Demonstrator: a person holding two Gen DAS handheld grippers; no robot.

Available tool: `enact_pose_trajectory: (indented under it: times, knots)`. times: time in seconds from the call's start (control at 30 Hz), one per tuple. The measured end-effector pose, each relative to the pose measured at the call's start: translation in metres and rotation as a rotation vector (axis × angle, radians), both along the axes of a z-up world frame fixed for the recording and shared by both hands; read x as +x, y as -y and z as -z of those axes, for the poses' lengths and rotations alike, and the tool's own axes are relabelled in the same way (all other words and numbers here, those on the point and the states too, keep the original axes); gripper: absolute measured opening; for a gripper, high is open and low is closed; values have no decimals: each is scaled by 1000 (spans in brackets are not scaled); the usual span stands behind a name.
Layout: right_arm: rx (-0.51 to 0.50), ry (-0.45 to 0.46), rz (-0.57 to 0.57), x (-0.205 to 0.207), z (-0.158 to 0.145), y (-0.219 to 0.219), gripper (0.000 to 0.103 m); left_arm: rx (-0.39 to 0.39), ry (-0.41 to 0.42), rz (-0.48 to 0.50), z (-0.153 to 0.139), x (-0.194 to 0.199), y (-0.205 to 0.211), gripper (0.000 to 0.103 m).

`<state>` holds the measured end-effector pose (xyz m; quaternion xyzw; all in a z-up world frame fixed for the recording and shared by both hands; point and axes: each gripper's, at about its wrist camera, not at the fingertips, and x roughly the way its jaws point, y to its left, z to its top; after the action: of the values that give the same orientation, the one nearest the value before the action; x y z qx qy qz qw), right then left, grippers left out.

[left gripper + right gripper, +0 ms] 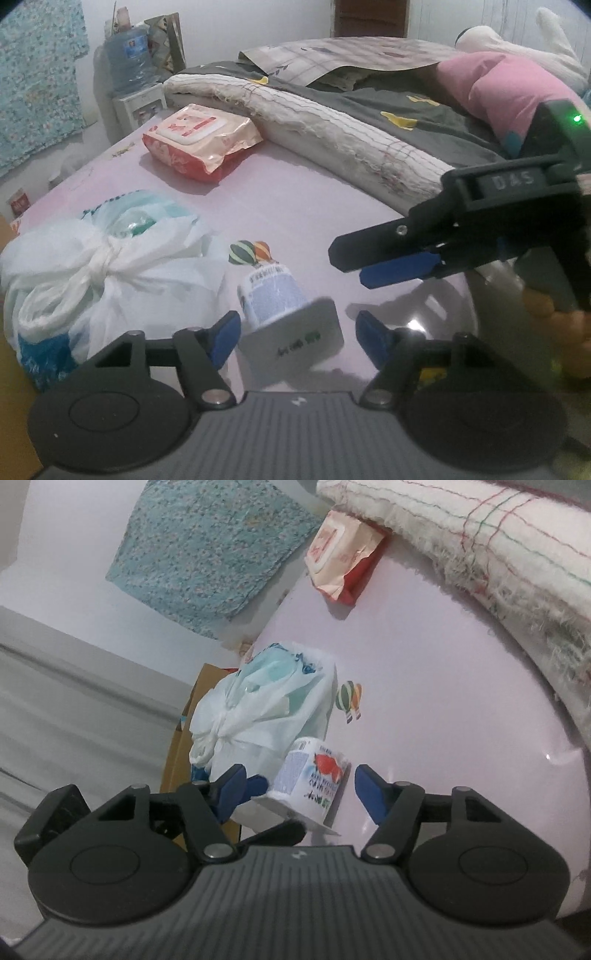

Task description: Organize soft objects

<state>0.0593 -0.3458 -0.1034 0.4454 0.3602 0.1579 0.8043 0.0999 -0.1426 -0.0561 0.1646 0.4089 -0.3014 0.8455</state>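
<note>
Pink bed sheet (295, 192) is the work surface, with one balloon print (251, 253) on it; white wall behind, teal floral cloth (207, 550) hanging there. Counts: one tied white plastic bag (107, 266), one red-and-cream wipes pack (199, 142) farther back, one tube (273, 295) lying near the bag, one rolled cream blanket (332, 125), one grey duvet (406, 107), one pink pillow (491, 85), one water jug (127, 55) on a dispenser. Left gripper (295, 338): jaws spread, tube's flat end between them, pads not touching it. Right gripper (299, 788): jaws spread either side of the tube, no contact visible.
</note>
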Motion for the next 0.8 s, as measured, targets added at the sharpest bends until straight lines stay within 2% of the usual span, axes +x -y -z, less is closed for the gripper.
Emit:
enact_pose_trajectory:
  times: [0.2, 0.3, 0.37, 0.43, 0.57, 0.67, 0.8]
  knots:
    - [22, 29, -15, 0, 3, -5, 57, -11, -27, -2, 2, -5, -13, 72]
    - [9, 43, -21, 1, 2, -12, 52, 14, -39, -18, 9, -2, -13, 62]
    - [-5, 46, -22, 2, 3, -16, 49, 40, -47, -33, 15, 0, -11, 47]
    - [-11, 46, -27, 3, 5, -20, 45, 57, -56, -46, 21, 3, -11, 40]
    - [-4, 35, -49, 8, 8, -29, 40, 27, -82, -69, 24, 8, -12, 34]
    - [-19, 21, -48, 7, 4, -32, 40, 10, -97, -96, 20, 10, -14, 29]
    - [-23, 11, -45, 6, -7, -31, 41, -33, -115, -93, 7, 9, -18, 29]
